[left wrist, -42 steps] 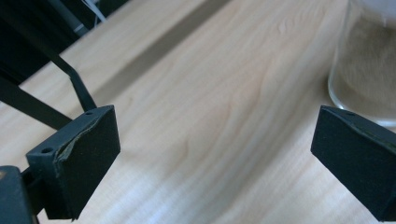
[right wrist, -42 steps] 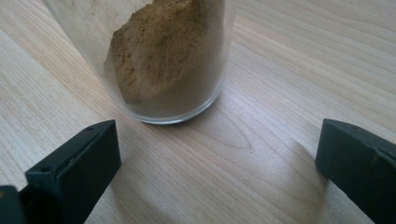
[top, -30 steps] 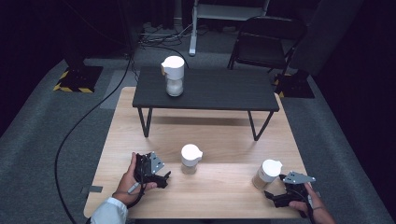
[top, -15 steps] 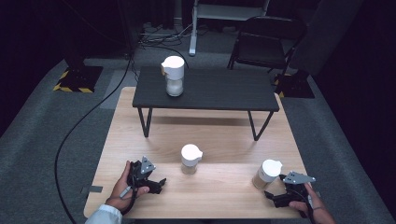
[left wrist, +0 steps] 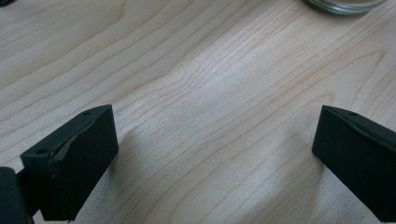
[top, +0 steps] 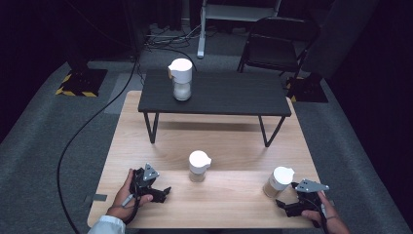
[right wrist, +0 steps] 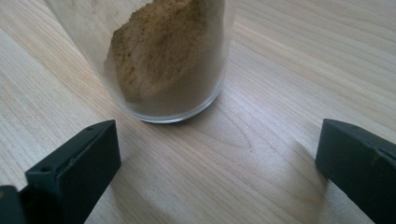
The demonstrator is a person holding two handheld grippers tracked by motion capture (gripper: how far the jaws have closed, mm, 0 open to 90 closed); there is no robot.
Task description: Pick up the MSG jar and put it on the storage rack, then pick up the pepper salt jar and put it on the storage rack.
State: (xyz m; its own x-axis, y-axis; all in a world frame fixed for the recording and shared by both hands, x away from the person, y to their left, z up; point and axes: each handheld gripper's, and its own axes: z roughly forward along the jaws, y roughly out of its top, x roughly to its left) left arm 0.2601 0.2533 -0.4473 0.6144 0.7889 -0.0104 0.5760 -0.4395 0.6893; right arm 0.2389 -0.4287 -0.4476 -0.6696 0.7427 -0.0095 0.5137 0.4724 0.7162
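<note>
Right gripper [top: 288,205] low on worktop [top: 234,146] at near right corner, fingers [right wrist: 74,163] spread wide, nothing between them. Jar of brown powder [top: 278,182] stood upright just ahead of it, not touched. Left gripper [top: 158,194] at near left, fingers [left wrist: 70,158] also splayed over bare wood. Second white-lidded jar [top: 198,165] mid-worktop, between both grippers. Third jar [top: 181,79] farther back on black bench [top: 229,95].

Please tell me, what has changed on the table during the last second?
The left gripper slid toward the person, its jaws open and empty. The right gripper, also open, stayed beside the right jar. All three jars kept their places.
</note>
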